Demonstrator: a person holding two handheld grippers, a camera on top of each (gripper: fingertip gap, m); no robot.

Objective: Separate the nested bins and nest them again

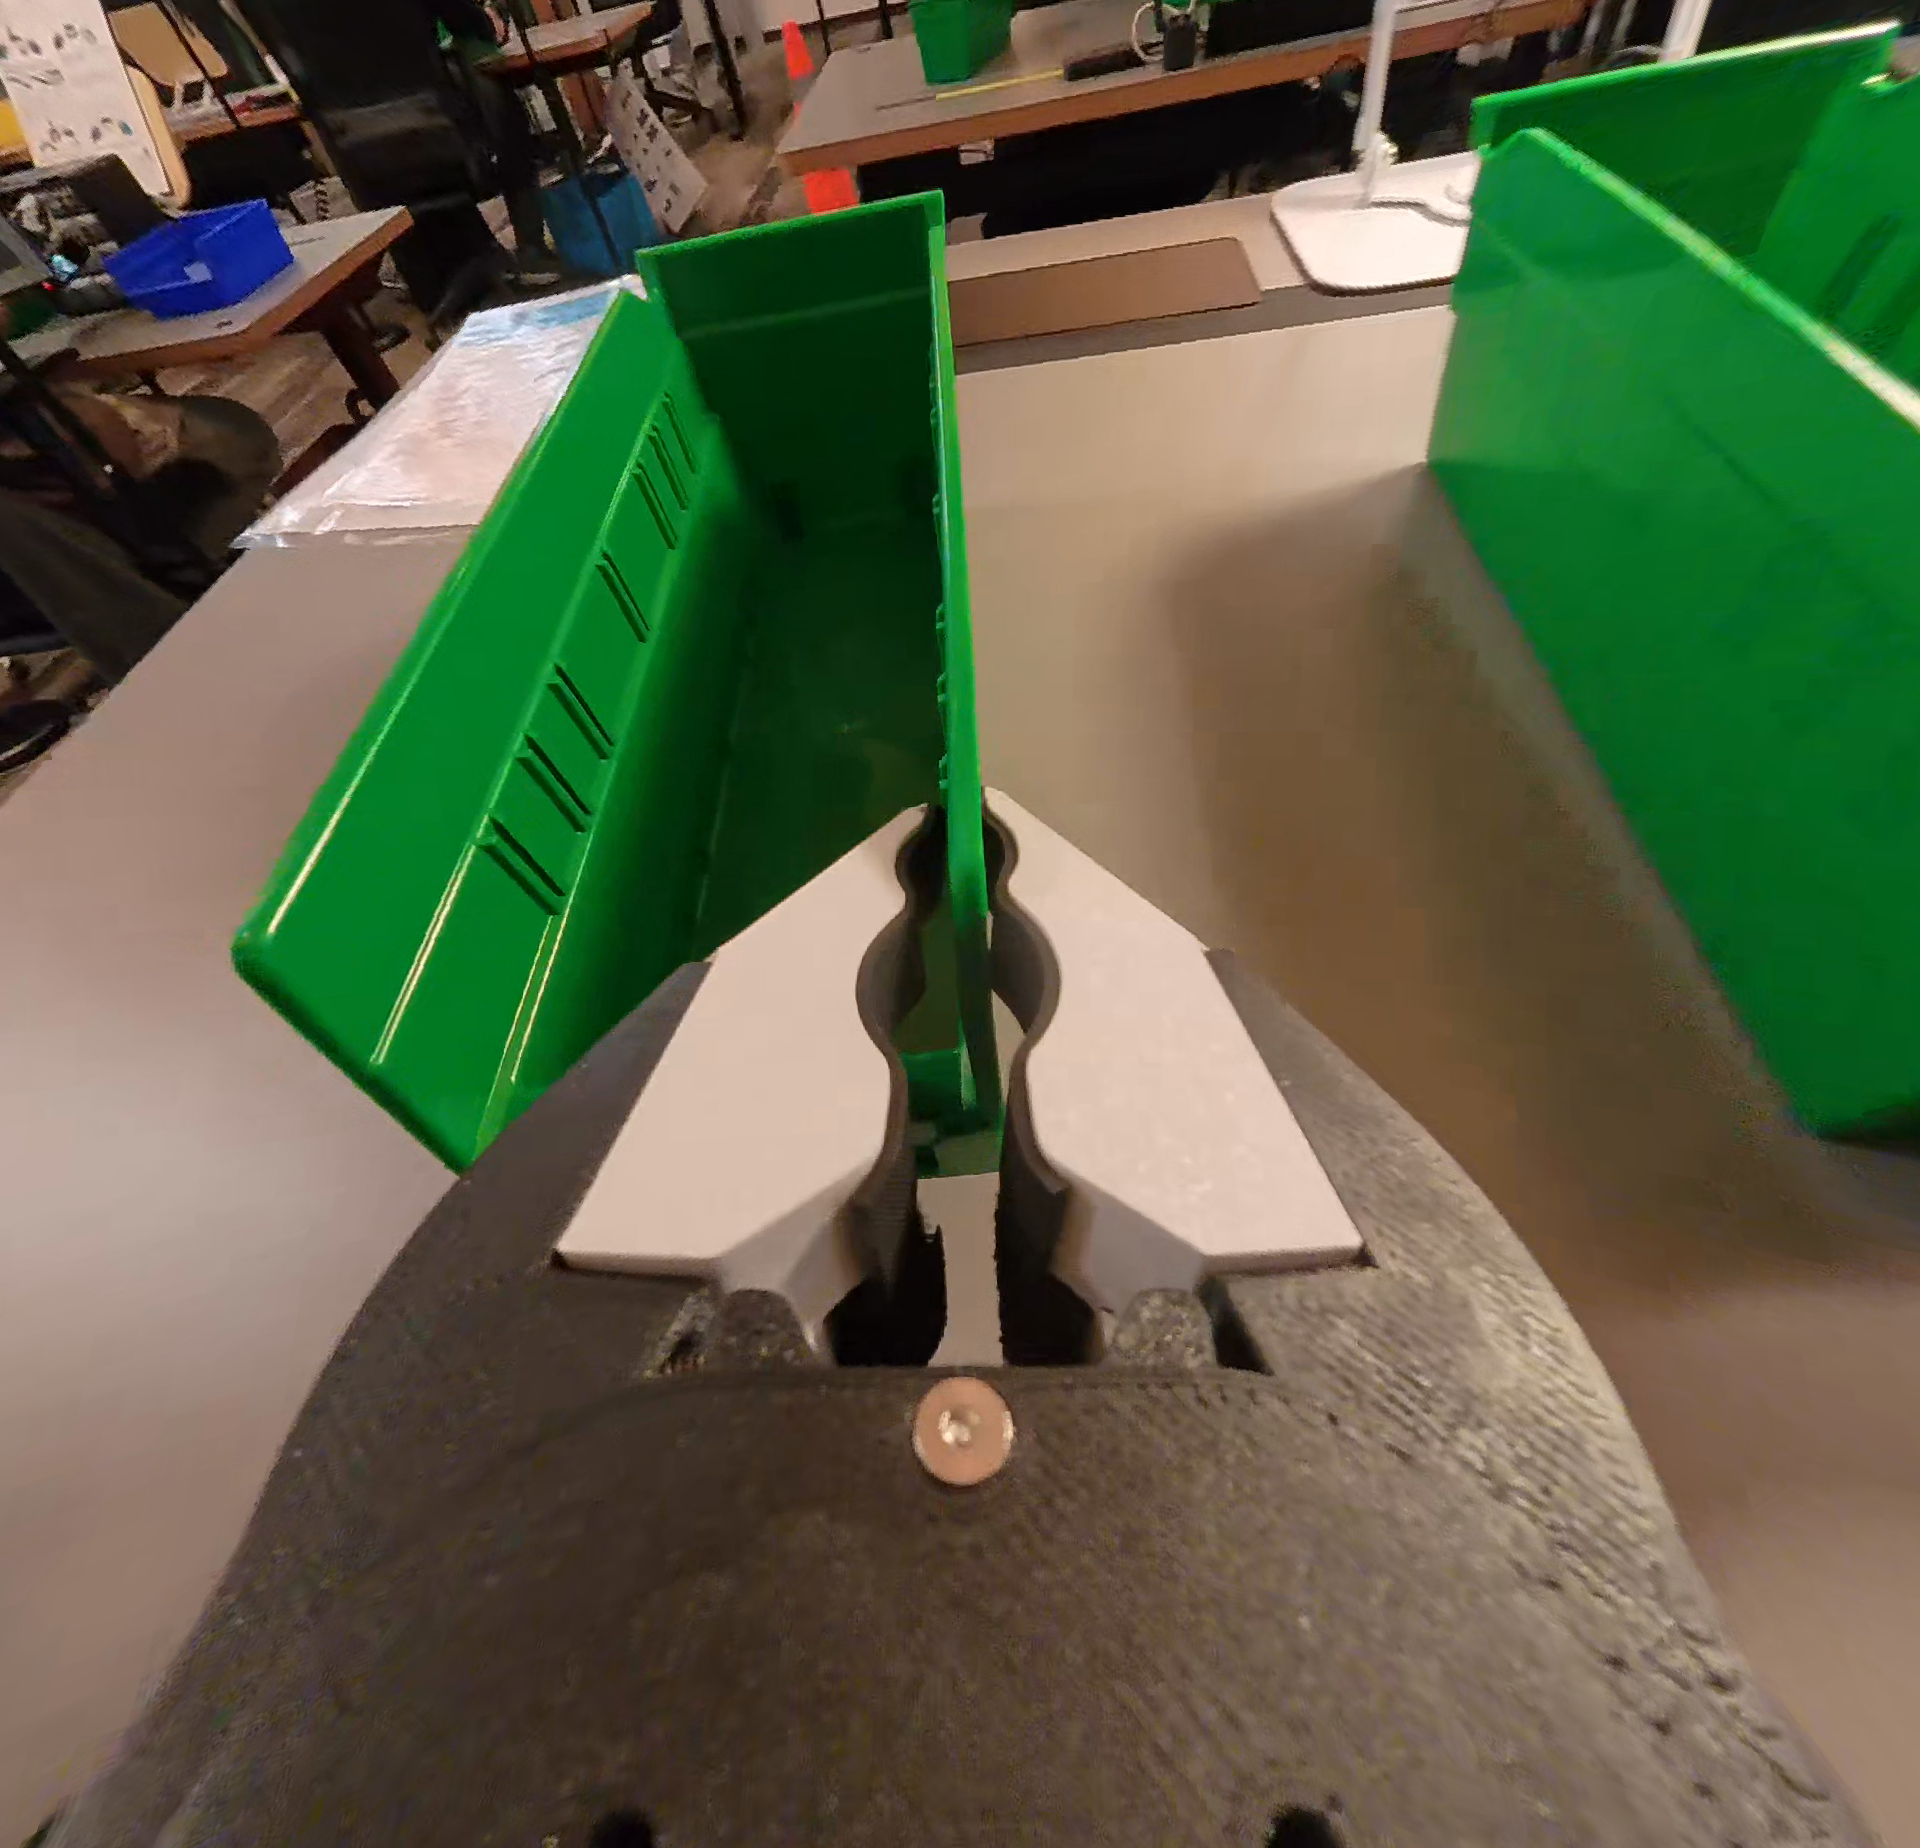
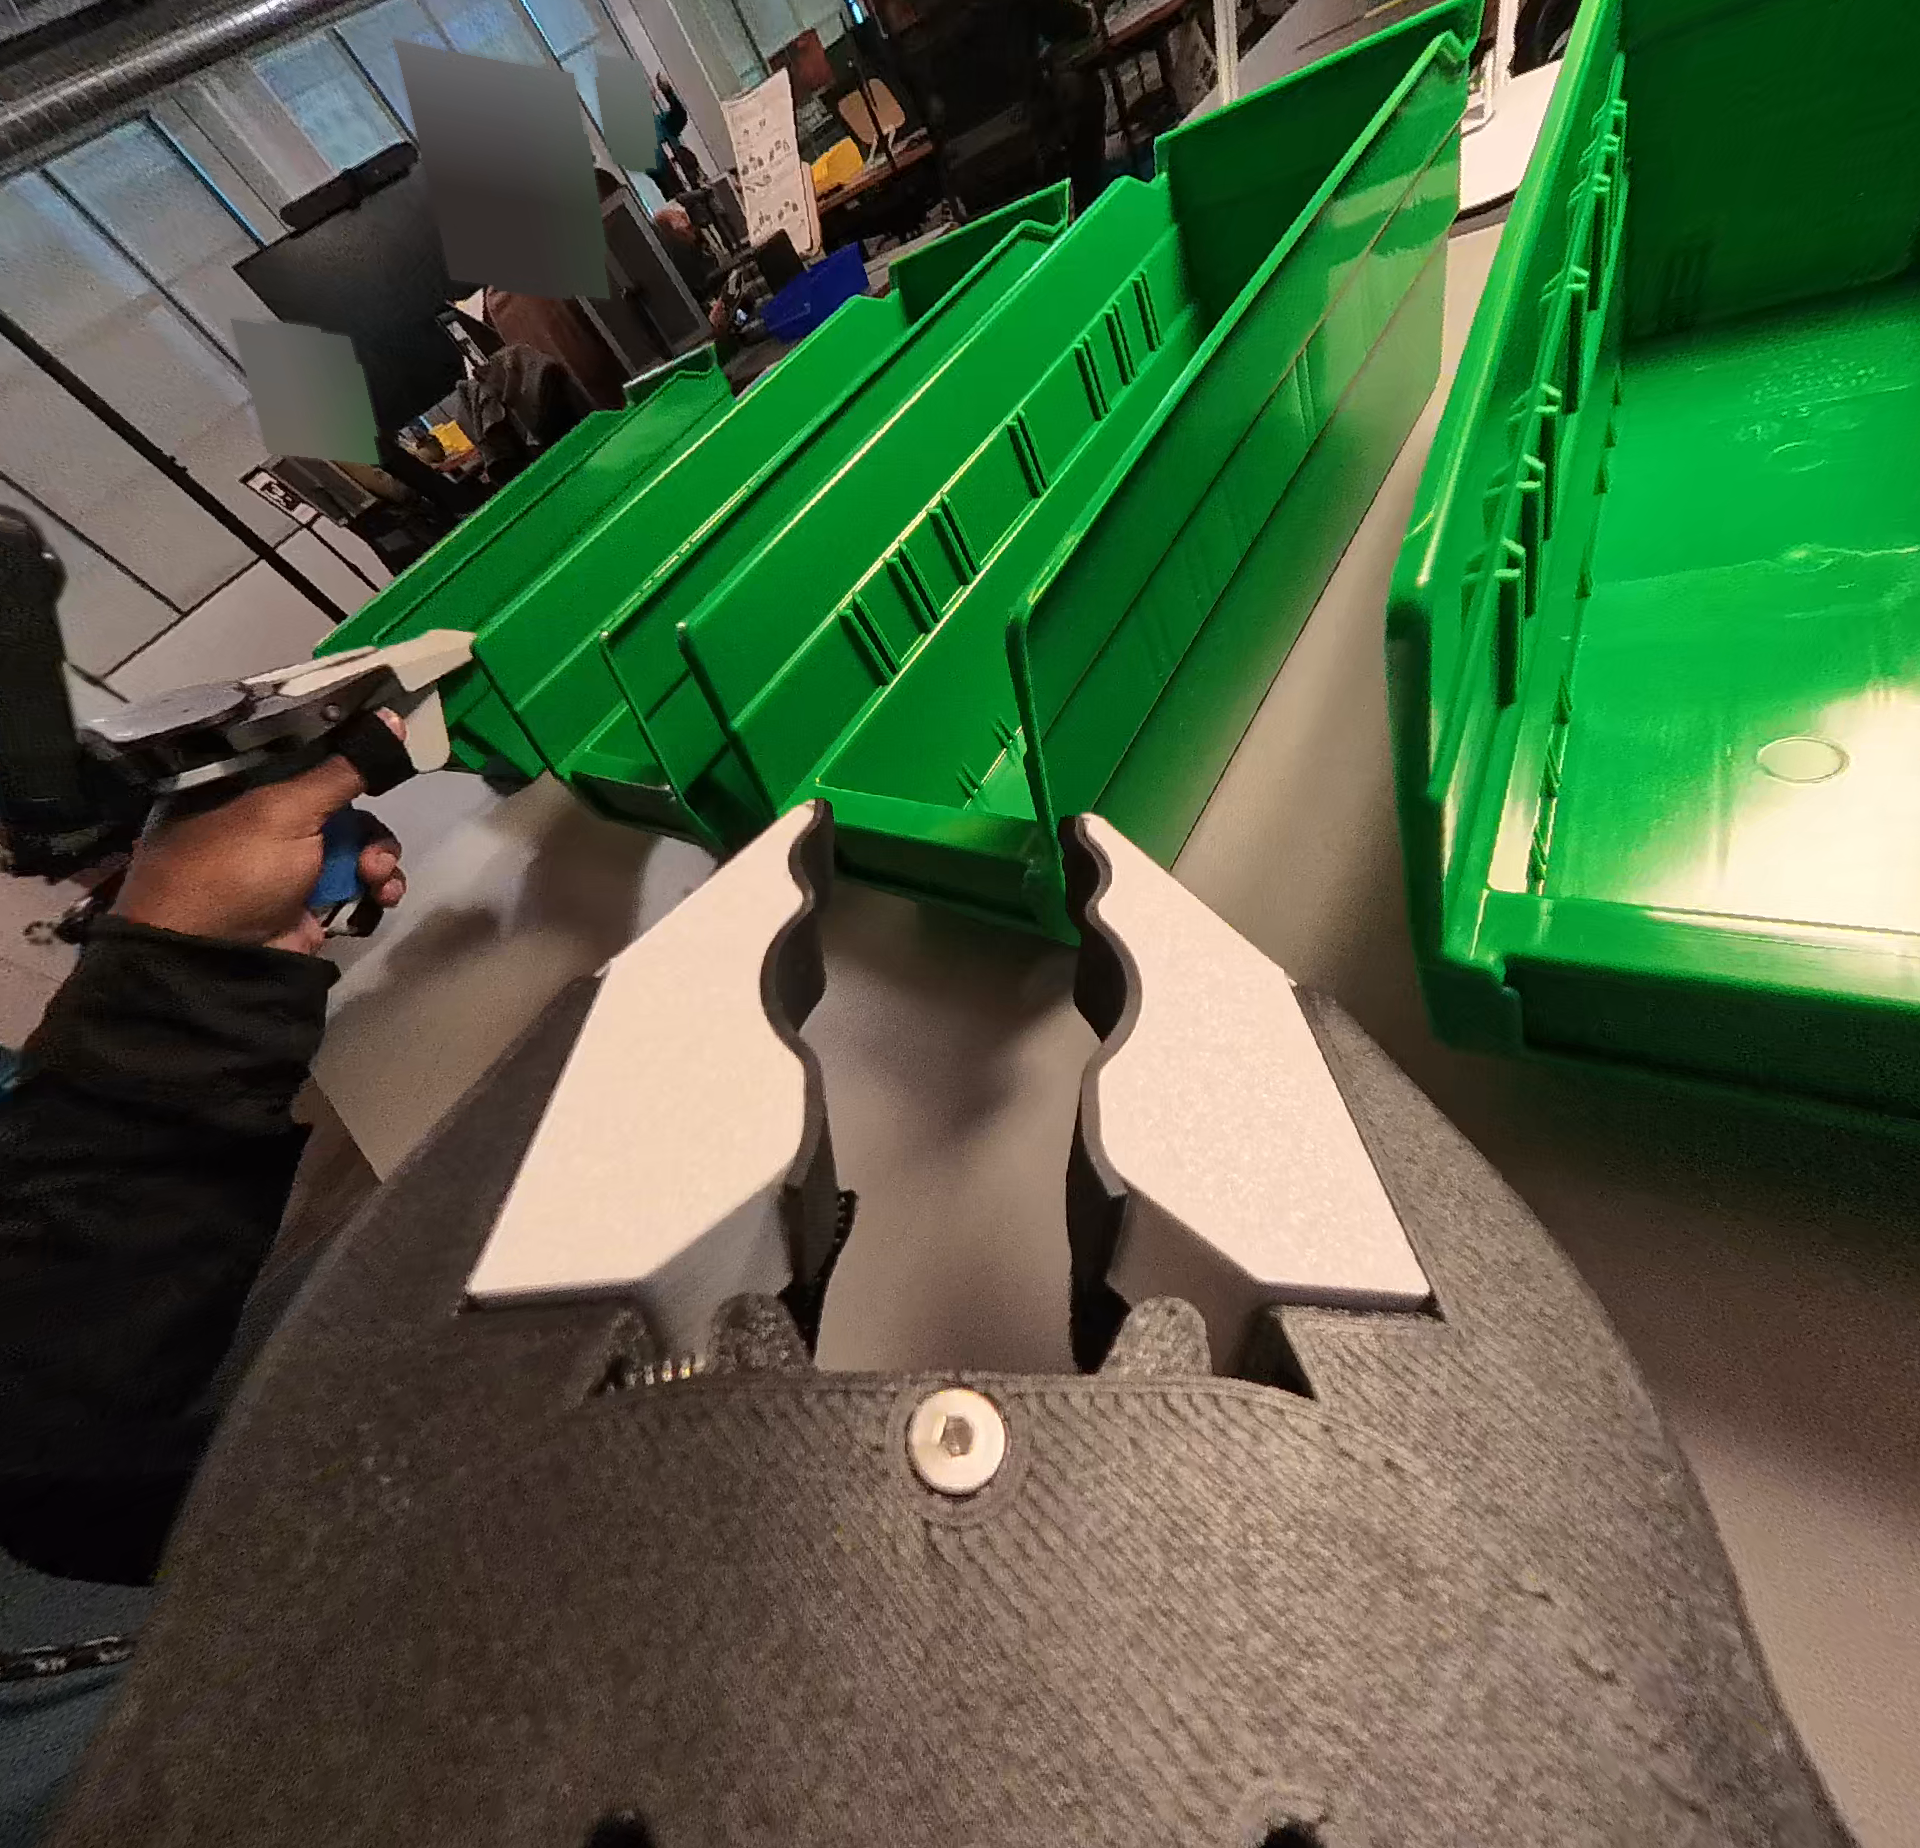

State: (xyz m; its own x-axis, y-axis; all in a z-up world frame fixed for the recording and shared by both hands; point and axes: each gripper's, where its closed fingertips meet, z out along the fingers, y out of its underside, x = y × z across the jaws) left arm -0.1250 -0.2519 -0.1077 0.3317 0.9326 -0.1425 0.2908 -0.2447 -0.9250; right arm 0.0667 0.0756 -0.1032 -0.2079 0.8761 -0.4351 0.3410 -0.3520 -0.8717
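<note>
My left gripper (image 1: 961, 811) is shut on the right side wall (image 1: 958, 655) of a long narrow green bin (image 1: 582, 707), near its front end. The right wrist view shows it (image 2: 431, 681) clamped on the leftmost green bin (image 2: 582, 510) of a row of narrow green bins lying side by side. My right gripper (image 2: 948, 830) is open and holds nothing. Its fingertips (image 2: 810, 832) stand just short of the front end of the rightmost narrow bin (image 2: 987, 593). A wide green bin (image 2: 1714, 551) lies to the right and also shows in the left wrist view (image 1: 1662, 603).
The bins rest on a grey table (image 1: 1195, 603). A white lamp base (image 1: 1371, 240), a brown flat strip (image 1: 1101, 286) and a clear plastic sheet (image 1: 468, 416) lie at its far side. A person's hand (image 2: 239, 863) holds the left gripper.
</note>
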